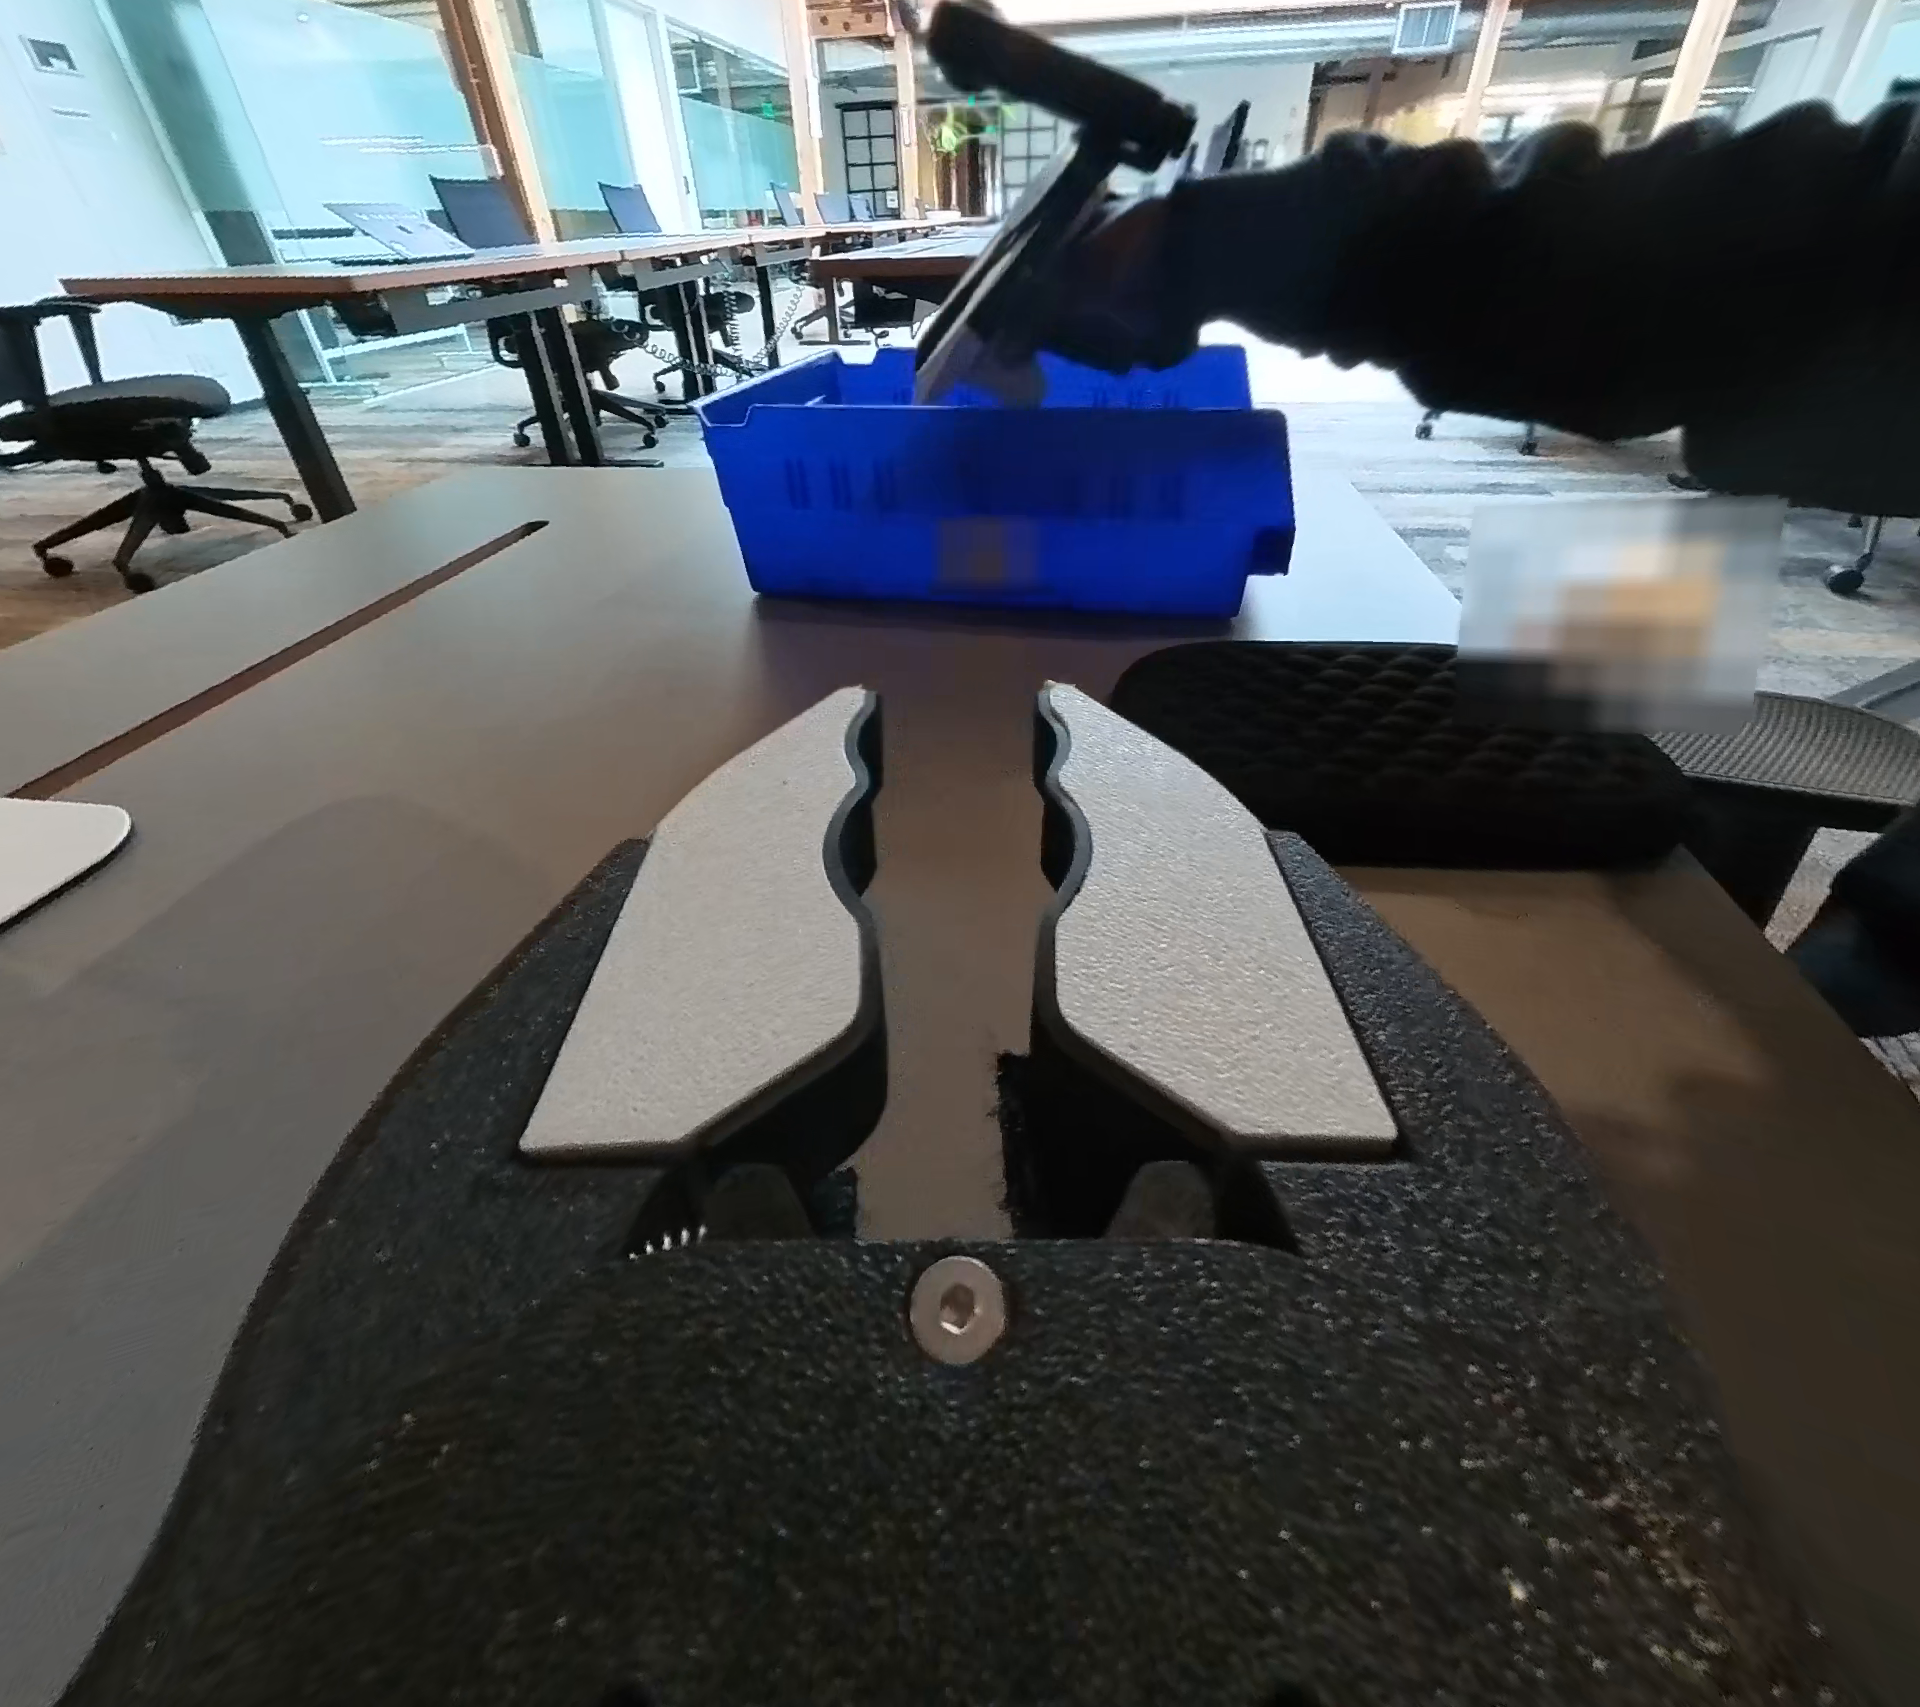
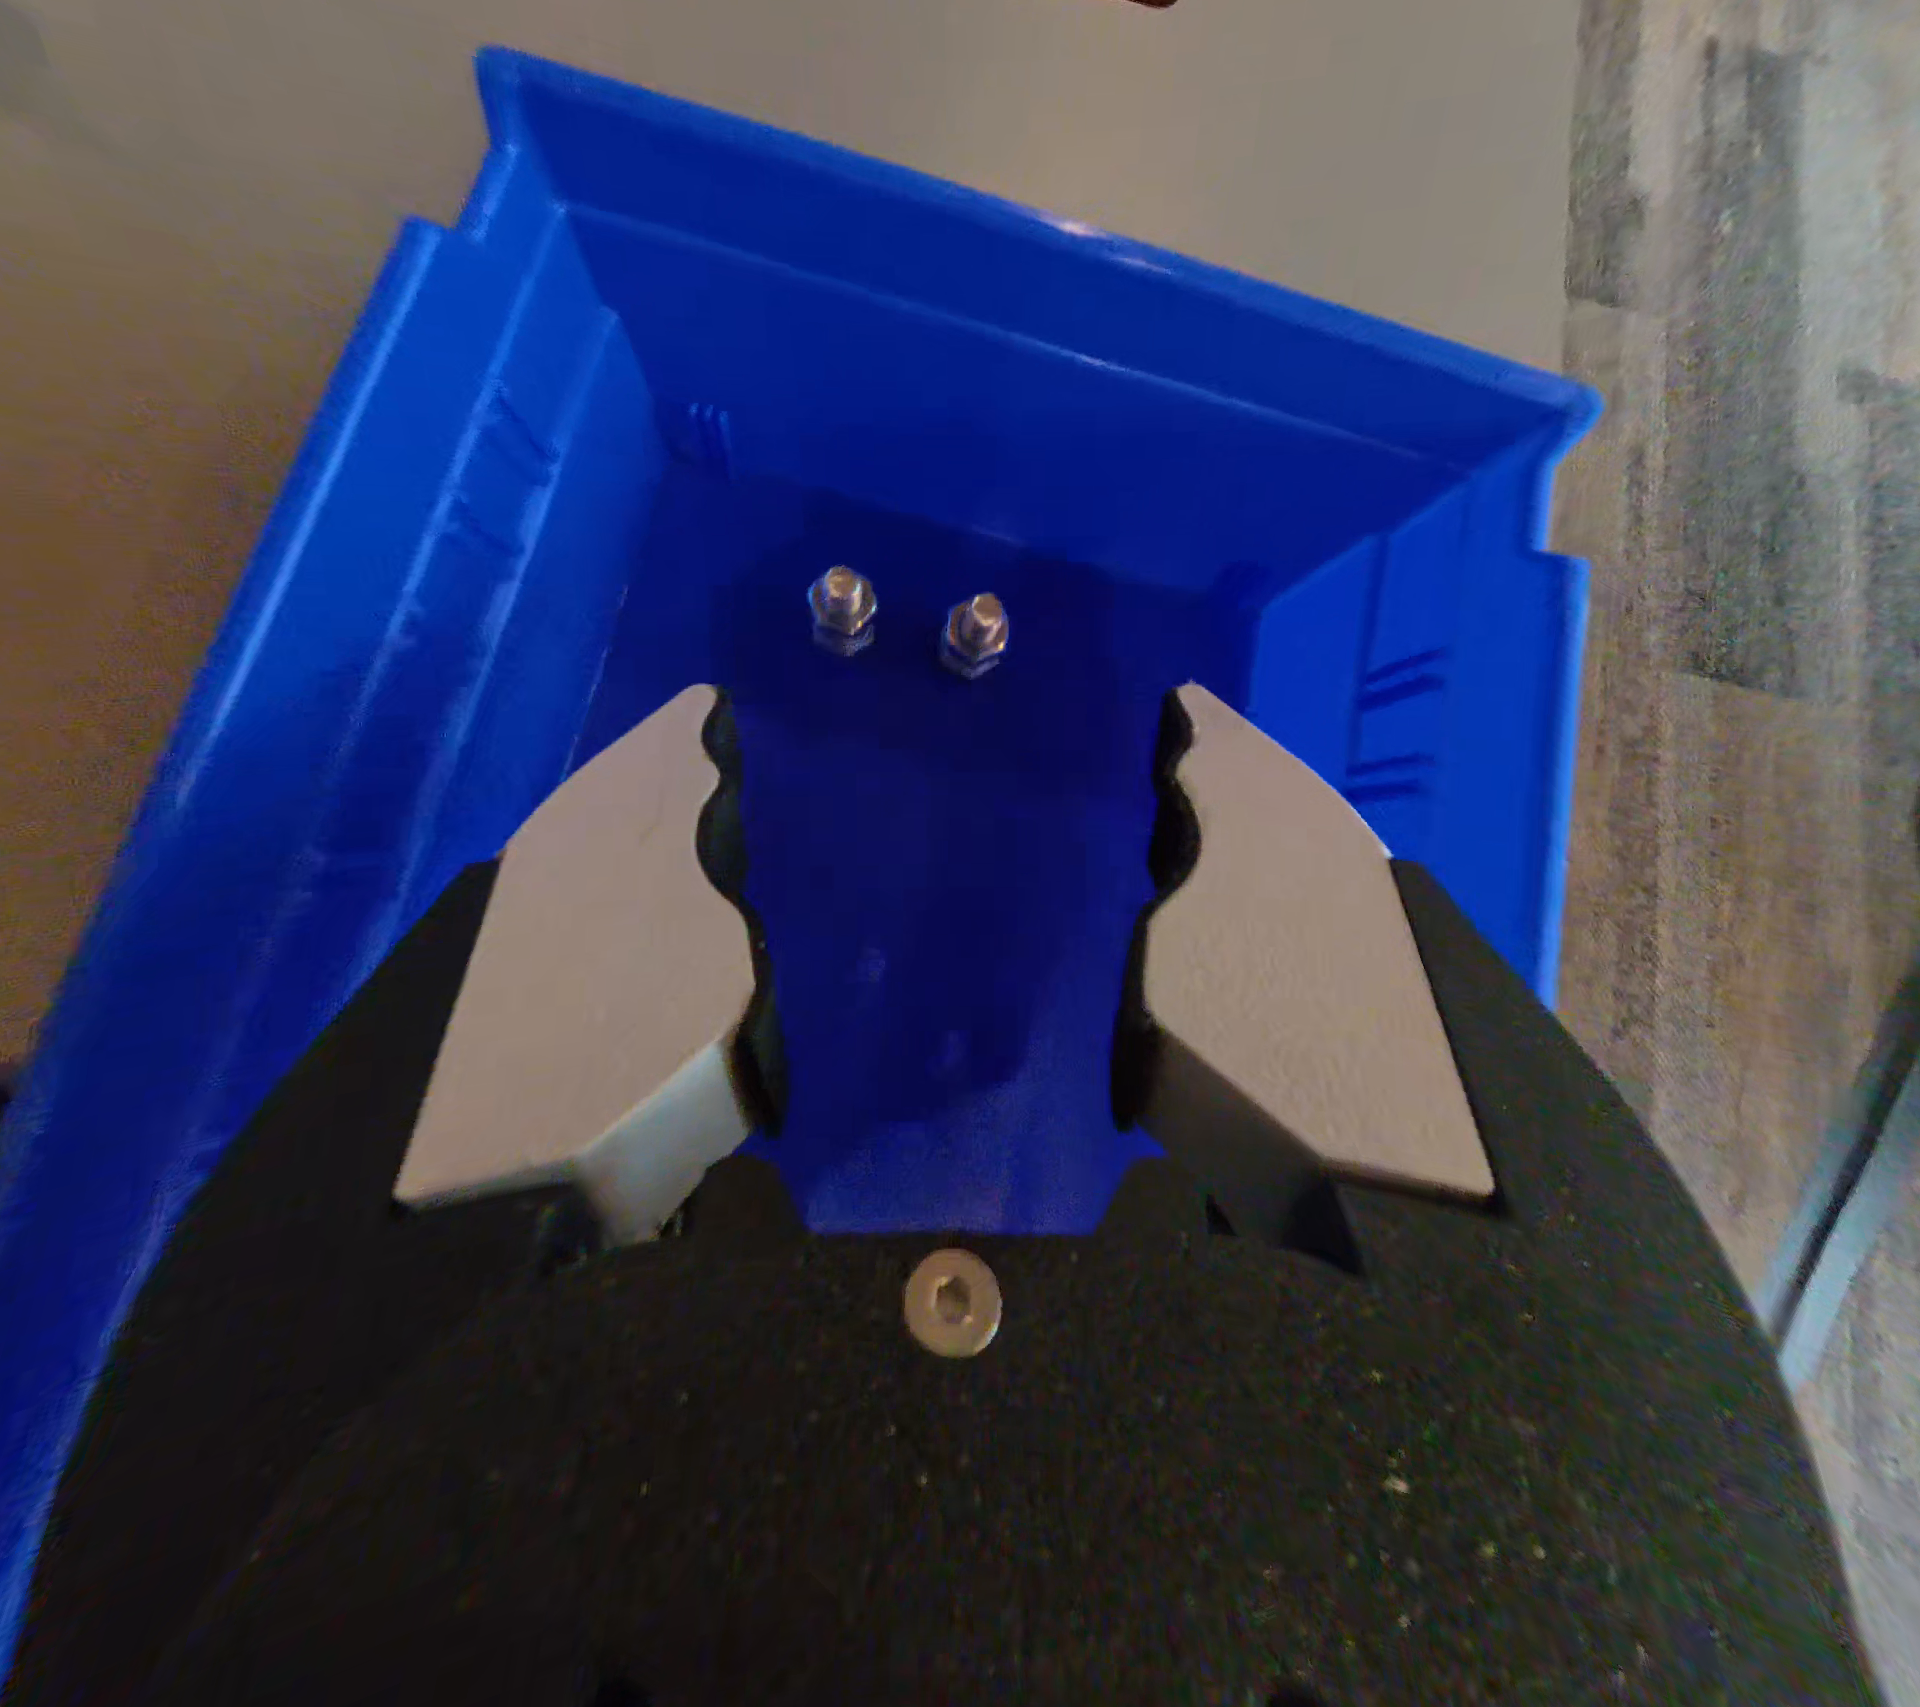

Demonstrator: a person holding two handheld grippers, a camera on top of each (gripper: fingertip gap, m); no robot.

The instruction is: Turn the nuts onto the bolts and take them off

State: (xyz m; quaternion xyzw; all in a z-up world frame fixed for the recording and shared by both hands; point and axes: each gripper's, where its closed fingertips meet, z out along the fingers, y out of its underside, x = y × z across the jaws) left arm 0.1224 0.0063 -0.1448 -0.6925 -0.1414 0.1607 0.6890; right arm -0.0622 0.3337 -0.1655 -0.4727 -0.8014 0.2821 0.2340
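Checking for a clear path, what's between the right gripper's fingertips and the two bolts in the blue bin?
Nothing: the right wrist view shows only bare bin floor between the open right gripper and the two bolts.

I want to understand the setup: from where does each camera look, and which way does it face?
Left wrist view: low over the table, facing level toward the blue bin; its own left gripper shows, open.
Right wrist view: above the bin, looking down at two bolts; the right gripper shows, open.
Shared: bin, table, and the right gripper, which the left view also shows.
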